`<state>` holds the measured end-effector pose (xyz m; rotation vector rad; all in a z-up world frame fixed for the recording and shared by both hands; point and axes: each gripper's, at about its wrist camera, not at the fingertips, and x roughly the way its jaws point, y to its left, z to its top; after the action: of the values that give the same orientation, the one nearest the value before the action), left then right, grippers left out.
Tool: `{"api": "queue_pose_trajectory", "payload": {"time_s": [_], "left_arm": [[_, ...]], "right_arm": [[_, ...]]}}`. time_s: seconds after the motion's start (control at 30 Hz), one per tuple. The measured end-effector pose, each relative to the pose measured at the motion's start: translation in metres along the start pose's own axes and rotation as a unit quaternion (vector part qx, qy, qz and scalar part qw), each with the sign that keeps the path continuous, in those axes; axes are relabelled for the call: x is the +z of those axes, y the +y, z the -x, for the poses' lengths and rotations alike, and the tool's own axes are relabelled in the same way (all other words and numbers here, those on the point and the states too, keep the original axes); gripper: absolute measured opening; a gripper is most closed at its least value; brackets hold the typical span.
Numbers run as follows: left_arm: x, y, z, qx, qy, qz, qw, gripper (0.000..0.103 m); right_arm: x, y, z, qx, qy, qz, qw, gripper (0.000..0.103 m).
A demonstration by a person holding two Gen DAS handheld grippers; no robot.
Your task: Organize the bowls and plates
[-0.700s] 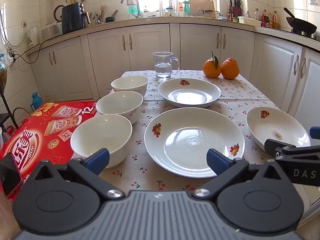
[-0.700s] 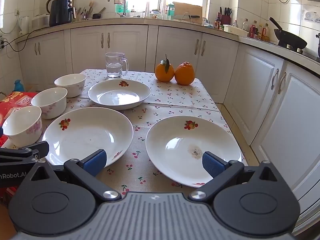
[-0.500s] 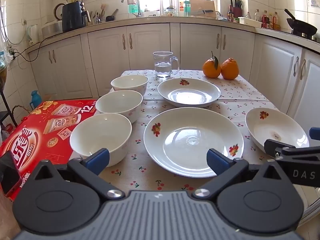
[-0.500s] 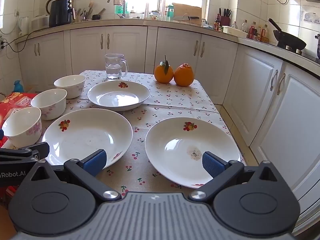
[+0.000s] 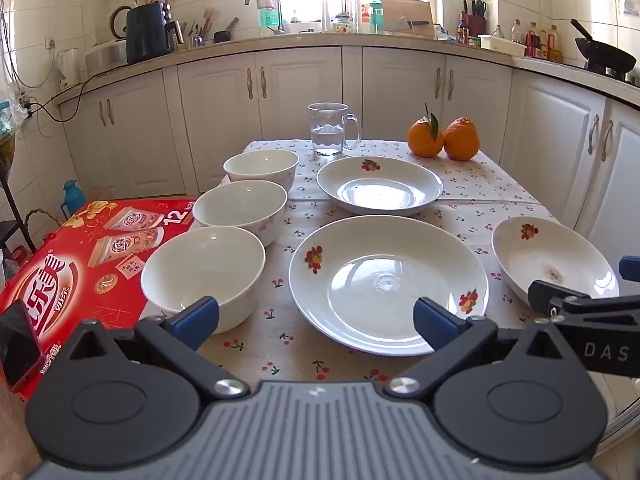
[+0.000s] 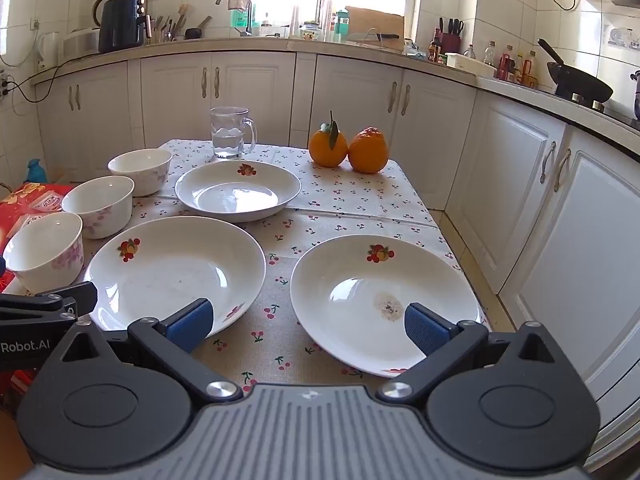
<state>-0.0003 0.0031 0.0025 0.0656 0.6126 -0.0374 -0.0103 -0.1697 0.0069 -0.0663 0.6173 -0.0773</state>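
Three white plates with fruit prints lie on the cherry-print tablecloth: a large near one (image 5: 388,284) (image 6: 176,268), a far one (image 5: 380,190) (image 6: 238,190) and a stained right one (image 5: 548,260) (image 6: 380,300). Down the left side stand three white bowls, near (image 5: 202,272) (image 6: 44,250), middle (image 5: 240,208) (image 6: 100,204) and far (image 5: 261,168) (image 6: 140,170). My left gripper (image 5: 316,320) hovers open before the near bowl and the large plate. Over the near edges of the large and stained plates my right gripper (image 6: 306,326) is open. Neither holds anything.
A glass mug of water (image 5: 330,130) (image 6: 230,132) and two oranges (image 5: 442,138) (image 6: 348,148) sit at the table's far end. A red carton (image 5: 72,256) with a phone (image 5: 16,348) on it lies to the left. White cabinets (image 6: 552,208) run close along the right.
Both views have drifted only slightly; plates and bowls stay where they were and both grippers remain open.
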Motion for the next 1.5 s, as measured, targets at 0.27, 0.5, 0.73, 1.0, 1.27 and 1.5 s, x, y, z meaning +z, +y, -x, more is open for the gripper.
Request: {"api": "queue_pose_trajectory", "payload": {"time_s": [0.27, 0.5, 0.73, 1.0, 1.27, 1.5], "left_arm": [[0.0002, 0.0005, -0.0002, 0.000, 0.000, 0.001, 1.0000, 0.102], [0.0001, 0.0004, -0.0006, 0.000, 0.000, 0.001, 1.0000, 0.102], [0.0005, 0.0009, -0.0008, -0.001, -0.001, 0.002, 1.0000, 0.102], [0.0009, 0.0012, -0.0008, 0.000, 0.000, 0.003, 1.0000, 0.102], [0.0006, 0.0016, -0.0012, 0.000, 0.000, 0.005, 1.0000, 0.102], [0.0004, 0.0020, -0.0017, 0.000, 0.001, 0.005, 1.0000, 0.103]], "right_arm": [[-0.0025, 0.0006, -0.0014, 0.000, 0.000, 0.001, 1.000, 0.103], [-0.0022, 0.0014, -0.0014, -0.001, -0.001, 0.001, 1.000, 0.103], [-0.0016, 0.0016, -0.0019, -0.002, 0.000, 0.003, 1.000, 0.103], [-0.0018, 0.0008, -0.0020, -0.003, 0.000, 0.004, 1.000, 0.103], [-0.0026, 0.0005, -0.0027, -0.002, 0.000, 0.005, 1.000, 0.103], [-0.0035, -0.0007, -0.0037, -0.002, -0.001, 0.006, 1.000, 0.103]]}}
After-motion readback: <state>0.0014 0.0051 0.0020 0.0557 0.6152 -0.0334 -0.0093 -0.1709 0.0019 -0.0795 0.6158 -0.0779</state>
